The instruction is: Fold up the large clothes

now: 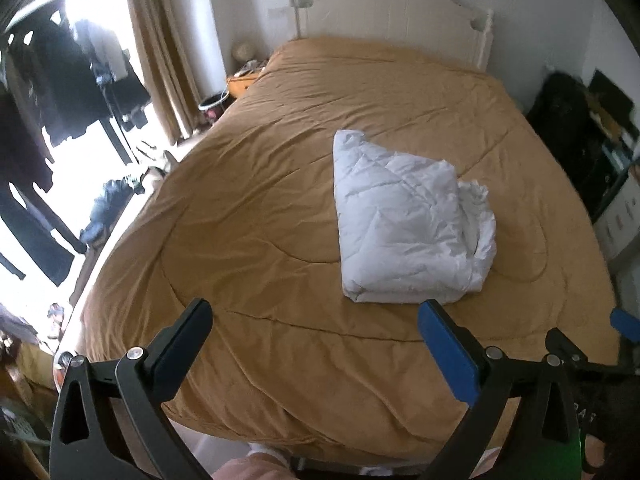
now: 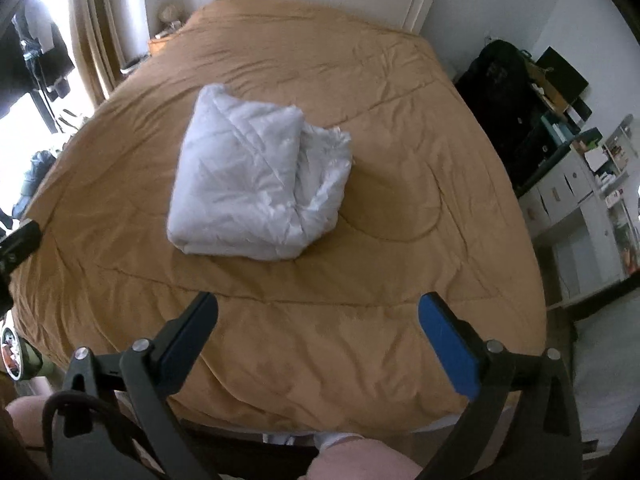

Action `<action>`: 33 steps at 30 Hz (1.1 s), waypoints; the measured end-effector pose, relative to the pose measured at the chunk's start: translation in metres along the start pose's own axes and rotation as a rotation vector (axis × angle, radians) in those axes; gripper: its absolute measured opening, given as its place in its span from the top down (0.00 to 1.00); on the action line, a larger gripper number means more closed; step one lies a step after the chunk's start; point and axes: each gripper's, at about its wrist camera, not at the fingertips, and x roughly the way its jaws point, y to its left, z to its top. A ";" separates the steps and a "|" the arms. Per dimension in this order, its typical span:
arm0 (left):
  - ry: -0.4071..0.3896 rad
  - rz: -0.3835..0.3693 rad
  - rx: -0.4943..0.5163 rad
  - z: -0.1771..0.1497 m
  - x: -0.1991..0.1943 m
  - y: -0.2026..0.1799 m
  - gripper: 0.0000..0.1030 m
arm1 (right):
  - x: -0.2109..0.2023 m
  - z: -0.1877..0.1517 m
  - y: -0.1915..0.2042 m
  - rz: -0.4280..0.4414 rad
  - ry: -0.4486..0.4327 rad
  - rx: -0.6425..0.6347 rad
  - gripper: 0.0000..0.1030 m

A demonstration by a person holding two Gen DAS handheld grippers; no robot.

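Note:
A white quilted garment (image 1: 408, 220) lies folded into a thick bundle on the tan bed cover (image 1: 256, 216), with loose crumpled layers at its right side. It also shows in the right wrist view (image 2: 256, 184). My left gripper (image 1: 316, 320) is open and empty, held above the foot of the bed, short of the bundle. My right gripper (image 2: 320, 312) is open and empty too, also near the foot of the bed. Its blue fingertip (image 1: 624, 322) shows at the right edge of the left wrist view.
The bed (image 2: 360, 120) has a white headboard (image 1: 392, 4) at the far wall. Curtains and hanging dark clothes (image 1: 60, 92) stand at the left by a bright window. A black bag (image 2: 504, 92) and white drawers (image 2: 572, 200) stand at the right.

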 end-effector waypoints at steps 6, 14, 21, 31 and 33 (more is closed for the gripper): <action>-0.011 -0.071 -0.015 0.000 -0.002 -0.002 0.01 | -0.003 -0.016 0.009 0.050 0.055 -0.021 0.03; 0.054 -0.132 -0.037 -0.001 0.008 -0.008 0.01 | -0.007 -0.021 0.003 0.083 0.043 0.024 0.03; 0.074 -0.142 -0.029 -0.003 0.011 -0.014 0.01 | -0.008 -0.020 -0.002 0.093 0.024 0.054 0.02; 0.102 -0.145 -0.022 -0.001 0.017 -0.013 0.01 | -0.009 -0.019 0.001 0.104 0.018 0.030 0.02; 0.112 -0.146 -0.038 -0.001 0.019 -0.011 0.01 | -0.009 -0.020 -0.001 0.108 0.020 0.035 0.02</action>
